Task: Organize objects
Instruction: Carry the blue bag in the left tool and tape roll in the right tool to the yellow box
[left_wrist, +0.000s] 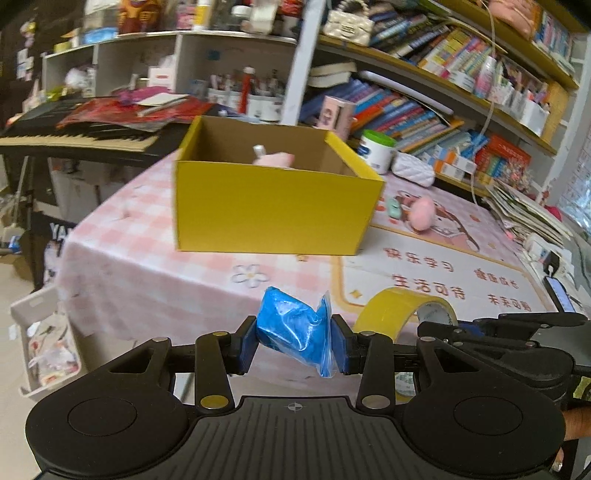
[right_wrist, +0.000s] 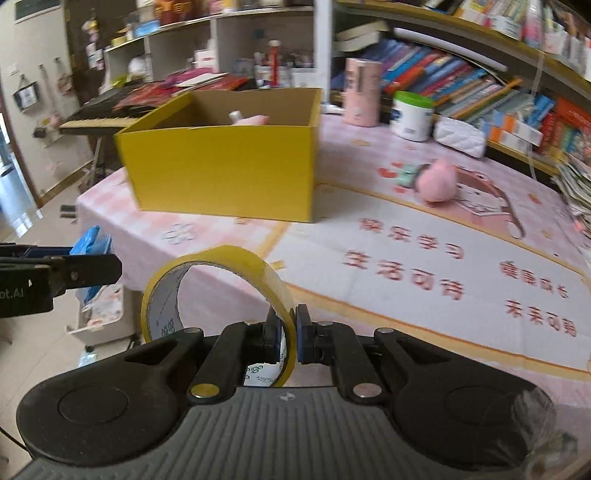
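On the pink checked tablecloth (left_wrist: 140, 258), the yellow box (left_wrist: 273, 206) waits far ahead; your left gripper (left_wrist: 295, 341) squeezes a soft, crinkly blue bag (left_wrist: 291, 325), your right gripper (right_wrist: 286, 336) pinches the stiff, light tape roll (right_wrist: 218, 291) by its rim.

On the desk (left_wrist: 122, 266): open box (left_wrist: 273, 206) at 12 o'clock in the left wrist view, at 11 in the right wrist view. In the box, a soft toy (left_wrist: 275, 159). Right of the box, at 2 o'clock, plush ball (right_wrist: 437, 181) on the desk, small toy car (right_wrist: 406, 173) touching its left side. Behind these, at 1 o'clock, jar (right_wrist: 412, 116), pouch (right_wrist: 460, 137) just beside it on the right. Behind the box, keyboard (left_wrist: 77, 138). Bookshelves (left_wrist: 424, 99) along the desk's far right.
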